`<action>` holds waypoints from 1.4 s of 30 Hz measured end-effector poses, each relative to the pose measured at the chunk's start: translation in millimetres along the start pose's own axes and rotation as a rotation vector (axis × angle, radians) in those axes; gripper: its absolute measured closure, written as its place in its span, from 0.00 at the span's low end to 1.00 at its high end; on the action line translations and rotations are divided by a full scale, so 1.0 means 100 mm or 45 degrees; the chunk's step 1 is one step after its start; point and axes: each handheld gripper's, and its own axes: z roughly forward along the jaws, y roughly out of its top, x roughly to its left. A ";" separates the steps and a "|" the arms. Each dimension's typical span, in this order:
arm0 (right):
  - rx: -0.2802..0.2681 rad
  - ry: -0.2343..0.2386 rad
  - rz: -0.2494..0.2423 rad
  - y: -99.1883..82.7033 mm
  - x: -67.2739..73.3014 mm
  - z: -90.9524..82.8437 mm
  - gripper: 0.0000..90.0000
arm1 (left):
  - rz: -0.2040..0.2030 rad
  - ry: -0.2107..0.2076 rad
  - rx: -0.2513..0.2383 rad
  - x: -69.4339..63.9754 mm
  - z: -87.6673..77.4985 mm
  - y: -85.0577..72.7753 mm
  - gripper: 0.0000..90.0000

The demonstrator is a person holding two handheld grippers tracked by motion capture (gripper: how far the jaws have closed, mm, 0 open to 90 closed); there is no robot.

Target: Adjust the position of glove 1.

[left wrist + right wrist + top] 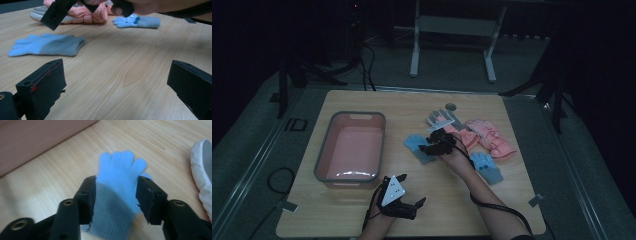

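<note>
A blue and grey knit glove (418, 148) lies flat on the wooden table (462, 200), right of a pink basin (350, 150). My right gripper (426, 145) hovers over it; in the right gripper view the open jaws straddle the blue glove (120, 172) near its palm, with its fingers pointing away. My left gripper (412, 189) is open near the table's front edge with nothing between its jaws. The left gripper view shows the same blue glove (47, 45) lying ahead to the left and my right gripper's jaw (56, 12) above it.
A second blue glove (488, 168) lies right of my right forearm. A pair of pink gloves (490, 137) and a grey-white glove (441, 119) sit behind the right gripper. The basin looks empty. Bare wood lies between the basin and the left gripper.
</note>
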 end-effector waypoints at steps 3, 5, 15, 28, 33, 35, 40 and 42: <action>0.024 0.010 0.021 0.00 -0.03 0.09 0.61 | -0.007 -0.002 -0.001 0.00 0.00 0.00 0.02; 0.036 0.003 0.017 0.00 -0.05 0.14 0.61 | -0.007 -0.003 -0.001 0.00 0.00 0.00 0.02; 0.066 -0.013 0.014 -0.05 -0.07 0.35 0.63 | -0.006 0.000 -0.004 0.00 0.00 0.00 0.02; 0.043 -0.030 -0.070 -0.10 -0.01 0.43 0.79 | -0.009 0.002 -0.002 0.00 0.00 0.00 0.02; 0.049 -0.052 0.011 -0.08 0.06 0.40 0.92 | -0.018 0.006 -0.004 0.01 0.00 0.00 0.02; 0.045 -0.077 0.028 -0.08 0.10 0.34 0.93 | -0.017 0.006 -0.005 0.01 0.00 0.00 0.02; -0.057 -0.128 0.154 -0.05 0.19 -0.06 0.93 | -0.017 0.012 -0.007 0.01 -0.01 0.00 0.02; -0.081 -0.172 0.178 -0.05 0.25 -0.25 0.93 | -0.017 0.014 -0.007 0.01 -0.01 0.00 0.02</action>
